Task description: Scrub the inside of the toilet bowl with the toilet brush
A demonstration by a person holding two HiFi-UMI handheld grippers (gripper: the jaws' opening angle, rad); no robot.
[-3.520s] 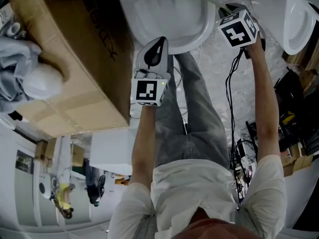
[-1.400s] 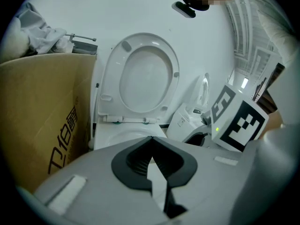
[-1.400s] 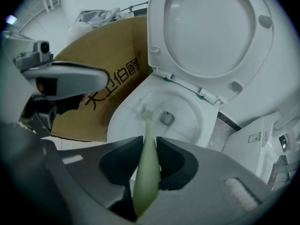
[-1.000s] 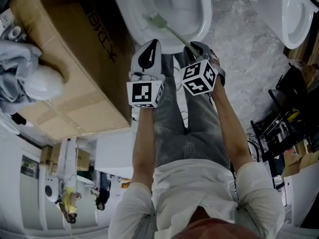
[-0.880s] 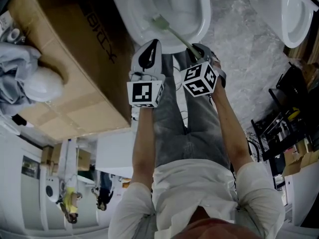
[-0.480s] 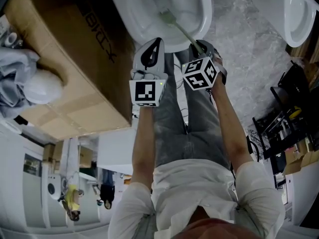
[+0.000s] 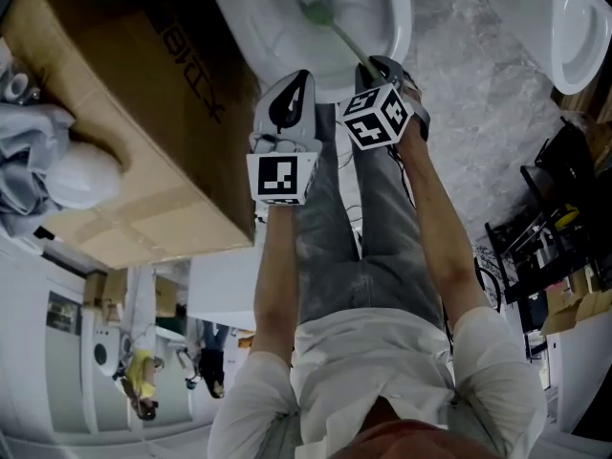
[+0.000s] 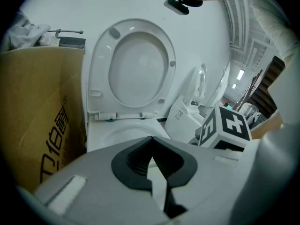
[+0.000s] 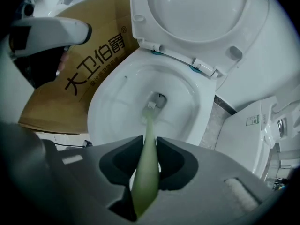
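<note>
The pale green plastic toilet brush (image 9: 144, 172) is pinched by its smooth, tapered handle in the right tool (image 9: 149, 143). Its white bristle head is planted right at the drain hole, down at the bottom of the glossy white toilet bowl (image 9: 101, 109). The oval seat and lid (image 9: 197, 13) are flipped upright. The left tool (image 8: 152, 139) is pressed together on nothing and held just beside the right one, near the bowl's front rim. Both forearms are stretched forward, roughly parallel. A brown cardboard box (image 7: 134, 113) is parked just beside the bowl.
</note>
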